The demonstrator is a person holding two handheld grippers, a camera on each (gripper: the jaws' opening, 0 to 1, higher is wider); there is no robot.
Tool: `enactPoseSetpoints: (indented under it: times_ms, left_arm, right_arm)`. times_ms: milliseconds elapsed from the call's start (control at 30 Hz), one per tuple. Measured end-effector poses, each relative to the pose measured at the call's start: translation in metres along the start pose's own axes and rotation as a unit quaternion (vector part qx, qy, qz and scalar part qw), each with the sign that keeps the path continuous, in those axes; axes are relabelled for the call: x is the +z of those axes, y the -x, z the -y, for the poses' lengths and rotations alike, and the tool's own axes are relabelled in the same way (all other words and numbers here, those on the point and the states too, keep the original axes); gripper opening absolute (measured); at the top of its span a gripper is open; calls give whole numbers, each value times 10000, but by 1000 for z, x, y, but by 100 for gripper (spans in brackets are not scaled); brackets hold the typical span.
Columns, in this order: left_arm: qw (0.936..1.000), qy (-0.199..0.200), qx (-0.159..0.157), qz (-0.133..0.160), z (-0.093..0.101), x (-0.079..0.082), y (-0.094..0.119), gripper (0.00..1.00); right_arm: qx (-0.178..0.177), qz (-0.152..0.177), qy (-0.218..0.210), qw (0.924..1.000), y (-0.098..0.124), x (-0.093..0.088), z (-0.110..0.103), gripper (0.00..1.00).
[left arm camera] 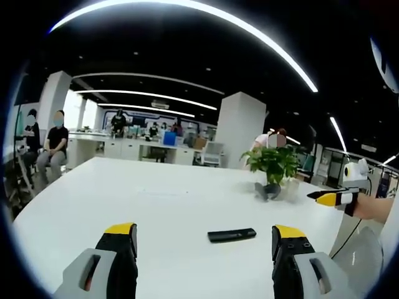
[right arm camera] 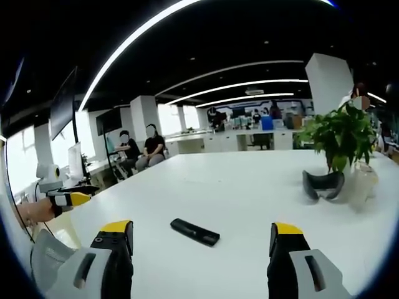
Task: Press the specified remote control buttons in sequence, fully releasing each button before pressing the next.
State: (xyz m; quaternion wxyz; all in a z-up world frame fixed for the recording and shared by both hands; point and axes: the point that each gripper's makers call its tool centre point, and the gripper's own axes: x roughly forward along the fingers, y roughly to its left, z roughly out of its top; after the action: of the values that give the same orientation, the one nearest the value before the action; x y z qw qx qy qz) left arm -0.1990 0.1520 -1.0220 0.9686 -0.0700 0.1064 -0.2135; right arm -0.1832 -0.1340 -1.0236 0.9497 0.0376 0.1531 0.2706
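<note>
A slim black remote control (left arm camera: 232,235) lies flat on the white table (left arm camera: 156,199), just beyond and between my left gripper's jaws. My left gripper (left arm camera: 204,232) stands open with nothing between its yellow-tipped jaws. In the right gripper view the same remote (right arm camera: 195,232) lies at a slant a little ahead of my right gripper (right arm camera: 201,240), which is open and empty too. Each gripper appears side-on in the other's view: the right one (left arm camera: 333,197) at the table's right edge, the left one (right arm camera: 72,199) at the left edge, each held by a hand.
A potted green plant (right arm camera: 340,134) stands at the far side of the table, with a dark headset-like object (right arm camera: 323,185) and a clear vessel (right arm camera: 363,180) at its foot. Two people sit beyond the table (right arm camera: 140,148). Desks and pillars fill the background.
</note>
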Motion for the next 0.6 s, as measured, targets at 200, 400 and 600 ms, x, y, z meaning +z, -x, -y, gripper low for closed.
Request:
enactPoseSetpoints:
  times_ms: [200,400,600]
  left_arm:
    - [10000,-22,-11,-25,-1,1,-3,92]
    - [9999,-85,-34,-46,-2,3,-4,92]
    - [10000,-54,-50,-60,-1,3,-3,92]
  right_arm:
    - [4,-7,-13,10000,-3,0,0,90]
    - [33,-20,-14,10000,-5,-1,-1,90]
    - [68,-12,-1,10000,-5,0,-4,89]
